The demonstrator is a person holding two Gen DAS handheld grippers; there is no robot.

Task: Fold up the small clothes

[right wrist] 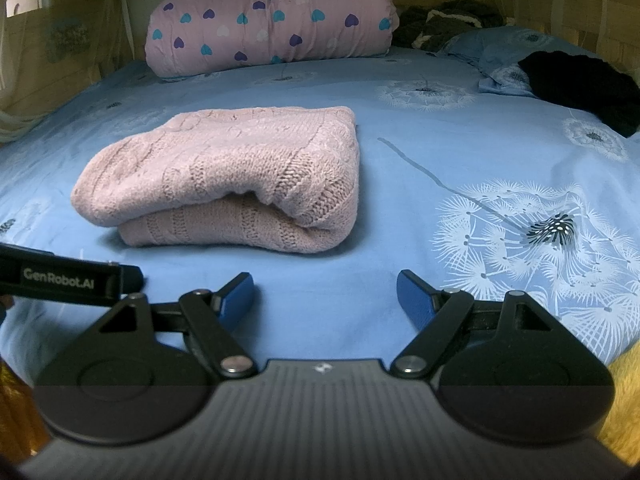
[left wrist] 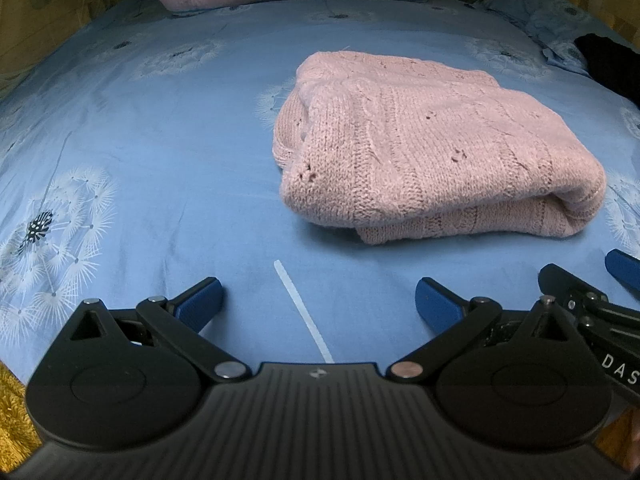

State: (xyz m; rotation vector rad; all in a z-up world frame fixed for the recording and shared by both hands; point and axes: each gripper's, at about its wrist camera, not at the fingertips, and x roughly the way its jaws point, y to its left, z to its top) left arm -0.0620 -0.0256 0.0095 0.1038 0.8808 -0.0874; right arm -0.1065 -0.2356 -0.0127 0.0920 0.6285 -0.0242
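Looks like the folding part is basically done here: the sweater [left wrist: 436, 152] sits in a thick folded bundle in the middle of the bed [left wrist: 160, 168], upper layer rolled over the lower, open side facing the cameras. Both tools hang back near the front edge of the bed, not touching it. Left gripper [left wrist: 318, 300] has its jaws spread wide with nothing between them, and right gripper [right wrist: 325, 298] is the same, spread and empty.

My guess for what's next: either tidy that puffy front lip so the layers sit flatter, or go for another piece. The black garment [right wrist: 584, 88] off to the right rear looks like the candidate, and that needs a long reach past the sweater.

Other stuff around: a white strip [left wrist: 304, 312] lying on the sheet right in front of the left gripper, a rolled quilt [right wrist: 268, 20] at the head end, and a dark pile [right wrist: 448, 24] beside it. Nothing really blocks the way
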